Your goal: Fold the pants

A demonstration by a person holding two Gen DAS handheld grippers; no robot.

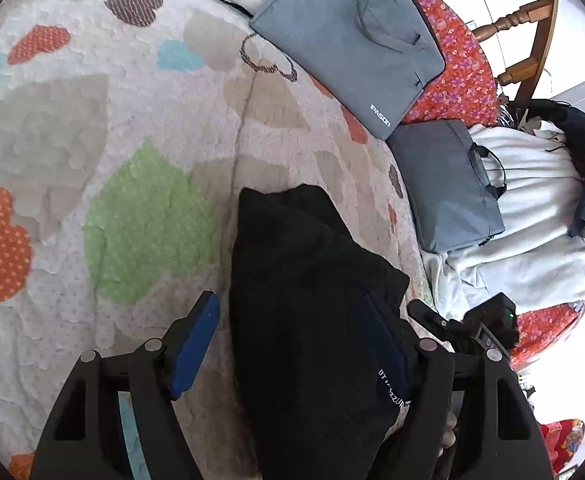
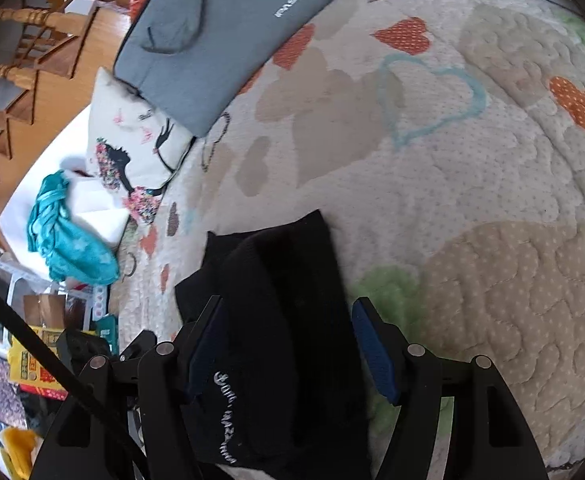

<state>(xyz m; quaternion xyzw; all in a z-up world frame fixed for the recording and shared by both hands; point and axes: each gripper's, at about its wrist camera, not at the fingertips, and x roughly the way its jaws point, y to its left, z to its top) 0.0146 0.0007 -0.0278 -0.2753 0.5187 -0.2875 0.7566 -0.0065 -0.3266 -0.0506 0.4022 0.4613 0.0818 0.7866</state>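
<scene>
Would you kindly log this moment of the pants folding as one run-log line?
stage: fold in progress | black pants: bunched on heart-print quilt | left gripper: open, straddling pants | right gripper: open, straddling pants

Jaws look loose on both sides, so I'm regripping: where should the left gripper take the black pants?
Probably the near folded edge of the black pants, by the white lettering. Come in from the near side along the quilt; the left gripper already straddles that thick bundle, open.
</scene>
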